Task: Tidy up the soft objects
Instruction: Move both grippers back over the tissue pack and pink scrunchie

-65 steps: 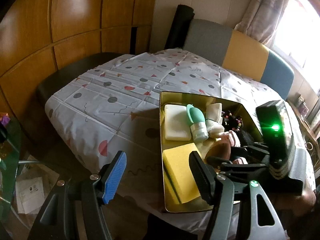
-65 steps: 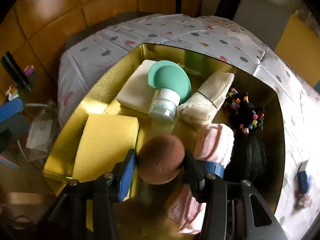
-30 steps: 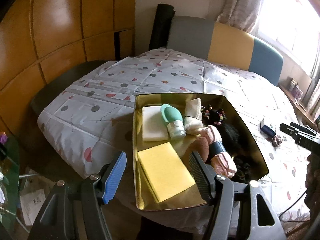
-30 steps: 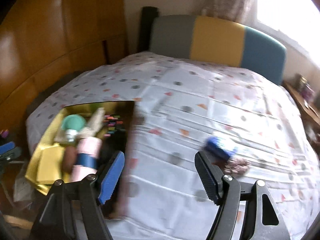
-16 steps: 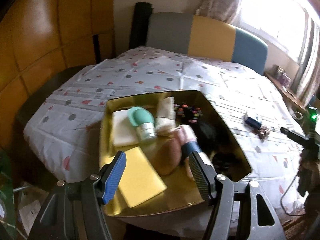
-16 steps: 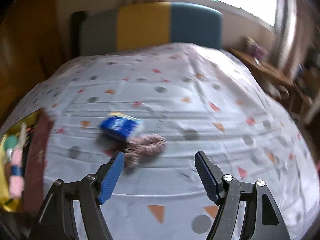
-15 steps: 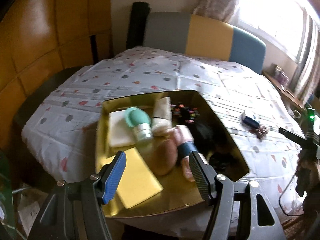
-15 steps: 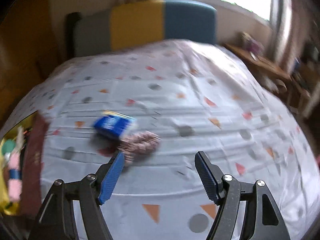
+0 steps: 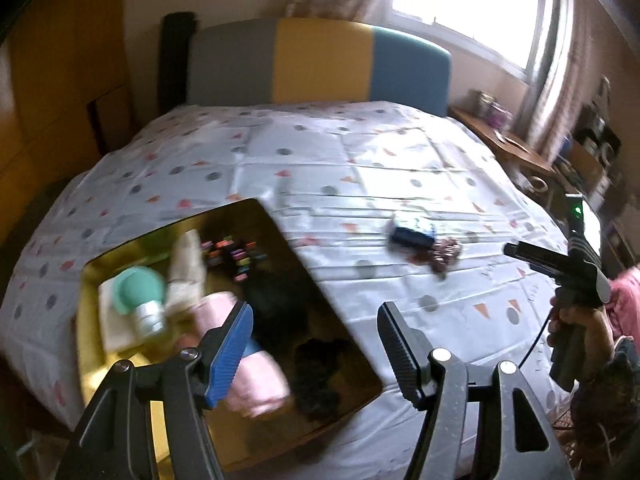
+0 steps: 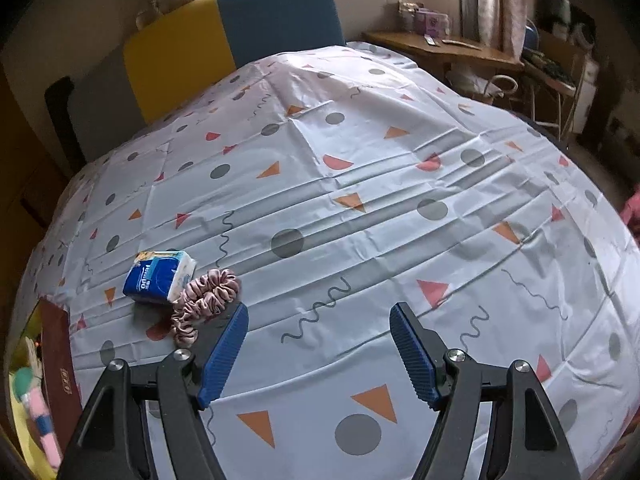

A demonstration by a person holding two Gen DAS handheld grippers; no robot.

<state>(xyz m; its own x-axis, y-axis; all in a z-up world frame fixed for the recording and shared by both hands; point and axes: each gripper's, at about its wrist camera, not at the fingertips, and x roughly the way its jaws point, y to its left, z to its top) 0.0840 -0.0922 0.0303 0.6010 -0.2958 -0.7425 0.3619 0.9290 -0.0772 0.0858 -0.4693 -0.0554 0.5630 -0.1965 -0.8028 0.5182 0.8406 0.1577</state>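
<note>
Lettering in white runs across the blue tissue pack [image 10: 158, 274], but it stands sideways and I cannot read it surely. The pack lies on the desk [image 10: 360, 184], which a cloth with dots and triangles covers, and a pink scrunchie [image 10: 206, 294] touches its right side. Both lie near the left edge of the desk in the right wrist view, beside the gold tray [image 9: 304, 268]. The tray holds a pink towel roll [image 9: 256, 376], a green bottle [image 9: 138, 292] and dark hair things. The rest of the cloth toward the far and right edges is free. The right hand-held gripper [image 10: 318, 354] stands wide apart over bare cloth and holds nothing. The left hand-held gripper [image 9: 314, 350] hangs above the tray's right rim, also wide apart and without load.
</note>
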